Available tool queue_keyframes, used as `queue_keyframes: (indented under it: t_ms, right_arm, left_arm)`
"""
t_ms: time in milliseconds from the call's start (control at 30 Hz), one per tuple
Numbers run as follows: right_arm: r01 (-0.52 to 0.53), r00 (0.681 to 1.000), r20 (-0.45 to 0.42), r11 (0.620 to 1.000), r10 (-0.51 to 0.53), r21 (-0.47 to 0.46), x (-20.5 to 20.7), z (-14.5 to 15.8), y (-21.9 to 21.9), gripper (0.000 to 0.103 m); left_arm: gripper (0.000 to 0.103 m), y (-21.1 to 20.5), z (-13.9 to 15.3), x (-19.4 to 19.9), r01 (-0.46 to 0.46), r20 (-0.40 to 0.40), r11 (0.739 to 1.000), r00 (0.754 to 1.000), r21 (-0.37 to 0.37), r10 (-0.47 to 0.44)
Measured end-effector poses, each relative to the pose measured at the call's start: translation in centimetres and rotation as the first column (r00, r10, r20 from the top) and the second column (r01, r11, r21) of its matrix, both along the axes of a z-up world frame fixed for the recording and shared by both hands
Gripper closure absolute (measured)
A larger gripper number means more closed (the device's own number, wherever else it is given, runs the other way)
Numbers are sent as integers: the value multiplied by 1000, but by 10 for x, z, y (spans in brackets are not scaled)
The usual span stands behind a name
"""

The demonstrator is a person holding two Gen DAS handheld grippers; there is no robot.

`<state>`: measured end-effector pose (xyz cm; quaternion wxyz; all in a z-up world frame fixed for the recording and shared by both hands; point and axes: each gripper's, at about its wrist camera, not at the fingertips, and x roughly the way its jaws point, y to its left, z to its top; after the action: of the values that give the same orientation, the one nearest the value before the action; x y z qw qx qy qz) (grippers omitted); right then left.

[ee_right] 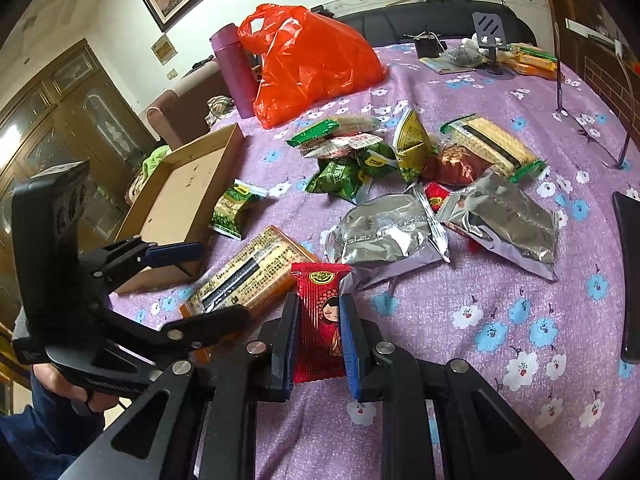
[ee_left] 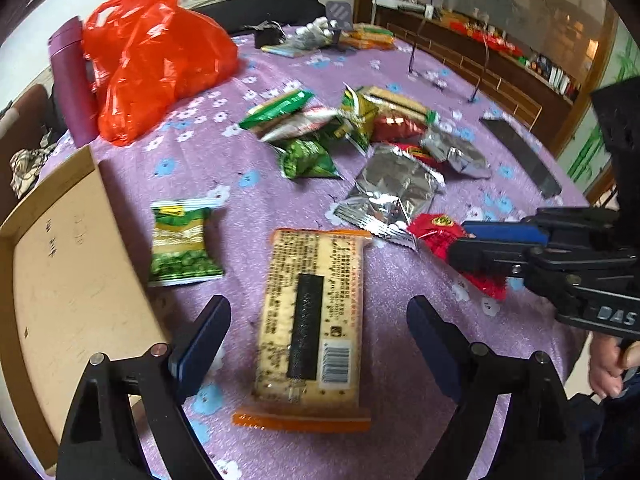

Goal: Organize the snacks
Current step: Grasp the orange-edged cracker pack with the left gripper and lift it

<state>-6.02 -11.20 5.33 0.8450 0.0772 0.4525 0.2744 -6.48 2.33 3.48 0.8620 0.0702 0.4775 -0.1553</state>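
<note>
While the left gripper (ee_left: 318, 340) stands spread wide over the orange-ended cracker pack (ee_left: 310, 328), its pads clear of the wrapper on both sides, the pack lies flat on the purple flowered tablecloth (ee_right: 500, 280) near the table's front edge. The right gripper (ee_right: 319, 336) is pinched on a red snack packet (ee_right: 320, 312), the packet standing upright between the pads. A cardboard tray (ee_left: 60, 264) sits at the table's left edge, with nothing seen inside it. A green pea packet (ee_left: 182, 242) lies just beside the tray's right wall. Toward the table's middle, a loose heap of green, yellow and red packets (ee_right: 360, 160) lies with two silver foil bags (ee_right: 388, 232) on the near side of it. An orange plastic bag (ee_right: 312, 60) and a purple flask (ee_right: 234, 72) stand at the far left edge. A person's hand (ee_left: 608, 364) grips the right gripper's handle.
</note>
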Motion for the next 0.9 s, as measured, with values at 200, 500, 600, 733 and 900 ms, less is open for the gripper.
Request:
queue_keyframes:
  t_ms: [200, 500, 600, 733, 900]
  right_arm:
    - [10, 1000, -3, 1000, -10, 12, 1, -2, -6, 82]
    - [39, 999, -8, 999, -39, 21, 6, -3, -11, 82]
    - [51, 999, -2, 998, -51, 27, 6, -1, -14, 82]
    - [56, 998, -5, 998, -56, 25, 7, -1, -15, 82]
    - [45, 999, 5, 999, -45, 22, 6, 3, -9, 82]
  left_arm:
    - [46, -5, -21, 15, -31, -36, 998, 999, 49, 33]
    - [50, 4, -14, 8, -46, -39, 992, 998, -117, 42]
    - [51, 13, -5, 9, -62, -35, 982, 998, -176, 57]
    - [51, 25, 7, 7, -81, -19, 971, 997, -223, 78]
    - [50, 41, 24, 4, -101, 15, 964, 994, -247, 108]
